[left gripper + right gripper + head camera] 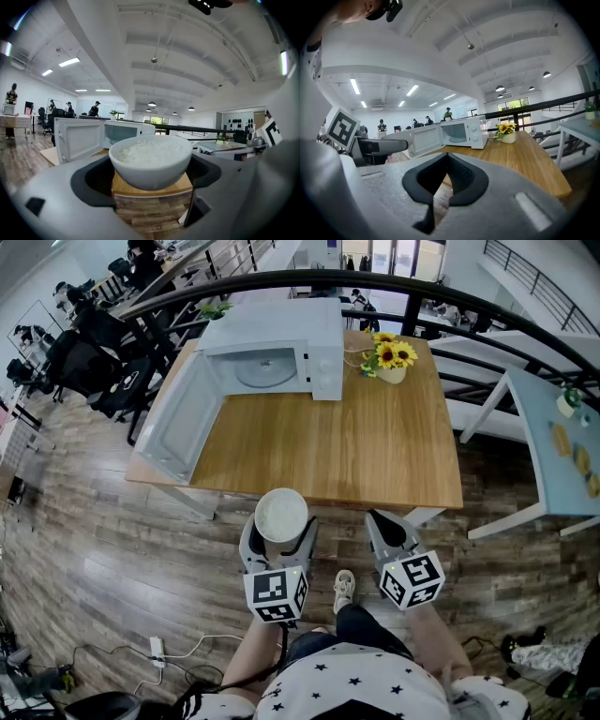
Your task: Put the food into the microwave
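The left gripper (280, 532), jaws spread wide, clamps a bowl of rice (151, 161). The open microwave (272, 357) stands well ahead of it. Beside it, the right gripper (384, 524) is closed and empty.

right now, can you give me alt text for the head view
The left gripper holds a white bowl of rice just short of a wooden table. At the table's far left a white microwave stands with its door swung open, sunflowers beside it; the right gripper is shut, empty.
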`<move>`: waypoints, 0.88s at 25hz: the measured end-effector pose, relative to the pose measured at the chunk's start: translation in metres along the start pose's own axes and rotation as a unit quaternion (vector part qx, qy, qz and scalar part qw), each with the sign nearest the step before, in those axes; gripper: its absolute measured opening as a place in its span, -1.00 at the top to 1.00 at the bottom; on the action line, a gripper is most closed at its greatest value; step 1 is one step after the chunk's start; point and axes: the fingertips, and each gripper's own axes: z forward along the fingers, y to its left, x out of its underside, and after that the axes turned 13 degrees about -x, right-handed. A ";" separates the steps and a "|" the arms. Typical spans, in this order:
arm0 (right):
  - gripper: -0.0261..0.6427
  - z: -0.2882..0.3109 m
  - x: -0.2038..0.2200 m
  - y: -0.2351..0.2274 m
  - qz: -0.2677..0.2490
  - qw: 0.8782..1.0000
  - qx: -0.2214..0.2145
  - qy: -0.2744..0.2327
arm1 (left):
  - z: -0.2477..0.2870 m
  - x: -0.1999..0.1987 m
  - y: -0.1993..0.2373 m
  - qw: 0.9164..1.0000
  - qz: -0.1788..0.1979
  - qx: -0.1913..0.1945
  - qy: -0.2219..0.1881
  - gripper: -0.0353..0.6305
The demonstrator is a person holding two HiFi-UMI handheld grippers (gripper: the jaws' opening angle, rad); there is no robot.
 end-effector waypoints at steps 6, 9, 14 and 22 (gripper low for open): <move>0.90 -0.045 0.017 0.099 -0.041 0.999 -0.013 -0.004 | -0.099 0.030 0.028 1.000 0.000 -0.002 0.008 -0.48; 0.90 -0.070 0.021 0.135 -0.049 0.999 -0.019 -0.005 | -0.137 0.033 0.033 1.000 -0.003 -0.004 0.005 -0.48; 0.91 -0.090 0.027 0.164 -0.059 0.998 -0.037 -0.002 | -0.174 0.024 0.031 1.000 -0.014 -0.006 -0.014 -0.48; 0.90 -0.098 0.025 0.184 -0.077 0.995 -0.056 -0.006 | -0.194 0.022 0.032 0.999 -0.020 -0.013 -0.026 -0.48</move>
